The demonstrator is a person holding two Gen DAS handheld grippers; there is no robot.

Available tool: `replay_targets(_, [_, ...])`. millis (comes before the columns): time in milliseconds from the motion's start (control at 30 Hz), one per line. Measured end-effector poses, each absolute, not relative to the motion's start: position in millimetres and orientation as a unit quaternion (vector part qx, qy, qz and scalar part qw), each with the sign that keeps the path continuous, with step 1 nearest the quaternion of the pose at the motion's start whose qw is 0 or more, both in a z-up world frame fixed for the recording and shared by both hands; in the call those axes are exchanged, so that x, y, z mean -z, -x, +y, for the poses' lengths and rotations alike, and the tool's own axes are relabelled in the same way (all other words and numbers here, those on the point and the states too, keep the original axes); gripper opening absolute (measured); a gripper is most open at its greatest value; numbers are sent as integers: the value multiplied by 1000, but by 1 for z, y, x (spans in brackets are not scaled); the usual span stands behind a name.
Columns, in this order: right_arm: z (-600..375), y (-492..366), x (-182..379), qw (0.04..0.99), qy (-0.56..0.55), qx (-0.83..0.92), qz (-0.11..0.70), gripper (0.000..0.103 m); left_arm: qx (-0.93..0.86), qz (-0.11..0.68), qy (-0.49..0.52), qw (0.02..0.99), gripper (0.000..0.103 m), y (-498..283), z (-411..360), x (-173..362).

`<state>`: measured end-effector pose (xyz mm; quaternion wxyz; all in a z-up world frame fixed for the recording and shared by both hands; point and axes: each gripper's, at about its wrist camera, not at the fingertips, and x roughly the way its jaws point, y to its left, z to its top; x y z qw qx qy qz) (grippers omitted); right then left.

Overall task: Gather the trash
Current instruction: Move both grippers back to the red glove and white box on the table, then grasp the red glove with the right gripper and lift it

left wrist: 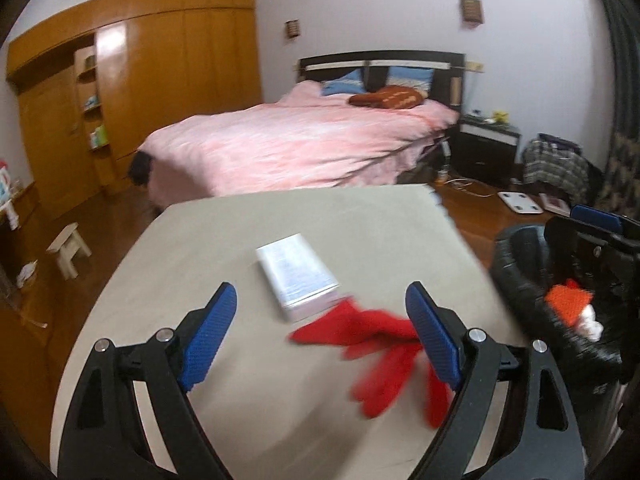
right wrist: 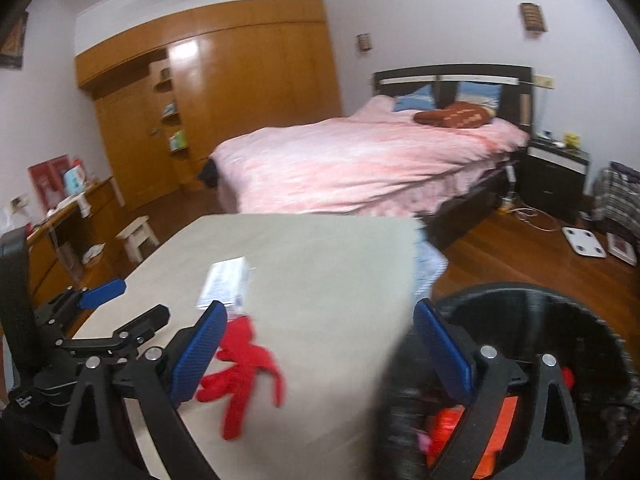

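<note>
Red scrap [left wrist: 376,344] blurred; bin [right wrist: 600,344] cropped.

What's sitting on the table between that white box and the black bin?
A red glove lies on the grey table between the white box and the black bin. The left wrist view shows it best.

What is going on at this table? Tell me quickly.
A person holds a two-finger gripper in each hand and is clearing trash from a beige table. Both the left gripper and the right gripper are open and hold nothing. A red glove and a flat white box lie on the table. Beside it, a black-lined trash bin already holds orange and white scraps.
</note>
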<state>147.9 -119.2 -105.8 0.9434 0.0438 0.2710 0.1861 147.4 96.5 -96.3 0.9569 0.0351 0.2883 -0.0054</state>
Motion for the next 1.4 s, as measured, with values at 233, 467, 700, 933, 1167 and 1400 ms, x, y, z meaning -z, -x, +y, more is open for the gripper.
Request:
replay_targets(233, [-70, -164, 140, 929, -25, -210, 305, 91, -40, 304, -14, 952, 84, -150, 143, 109])
replay_targets(467, [-53, -176, 174, 914, -11, -213, 346, 87, -55, 316, -3, 947, 84, -148, 161, 124])
replay_targets(700, [-47, -189, 192, 901, 2, -212, 378, 76, -61, 325, 0, 944, 84, -148, 170, 133])
replay_targets(933, [-46, -195, 200, 887, 0, -225, 402, 41, -58, 332, 2, 942, 84, -152, 170, 139])
replay_targets(1167, [-43, -190, 194, 885, 1, -241, 400, 17, -55, 333, 1, 941, 84, -154, 167, 140])
replay_targets(1400, [-58, -190, 164, 898, -23, -237, 369, 15, -47, 332, 0, 942, 84, -161, 161, 138])
